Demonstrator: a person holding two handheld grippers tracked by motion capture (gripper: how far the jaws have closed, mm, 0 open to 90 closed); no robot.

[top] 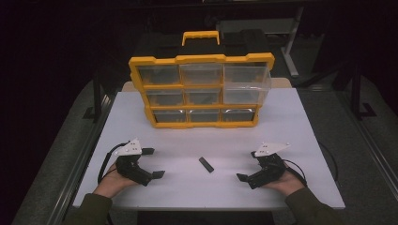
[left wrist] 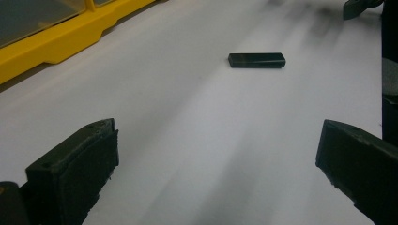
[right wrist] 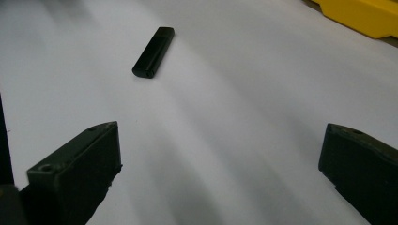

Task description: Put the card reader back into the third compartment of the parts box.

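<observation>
A small black stick, flat and oblong like a USB drive, lies on the white surface between the two grippers, apart from both and well short of the yellow organizer that stands upright at the far side with its clear drawers facing the person. The left gripper rests near the front edge with its jaws spread wide and nothing between them; the right gripper mirrors it, equally wide and empty. The main risk, as I judge it, is the pick itself: the stick is thin and lies flat, so jaws coming down too high would close over it and miss, while jaws coming in too low could scrape the surface and push the stick along instead of gripping it. It also lies at a slant to both grippers, so a closing without first turning the wrist to match could catch it by its corners and spin it out. Its smooth dark shell may slip under a light pinch. If both hands reach at once, the grippers could knock together over it. A later carry toward the organizer could bump its frame and tip it.
</observation>
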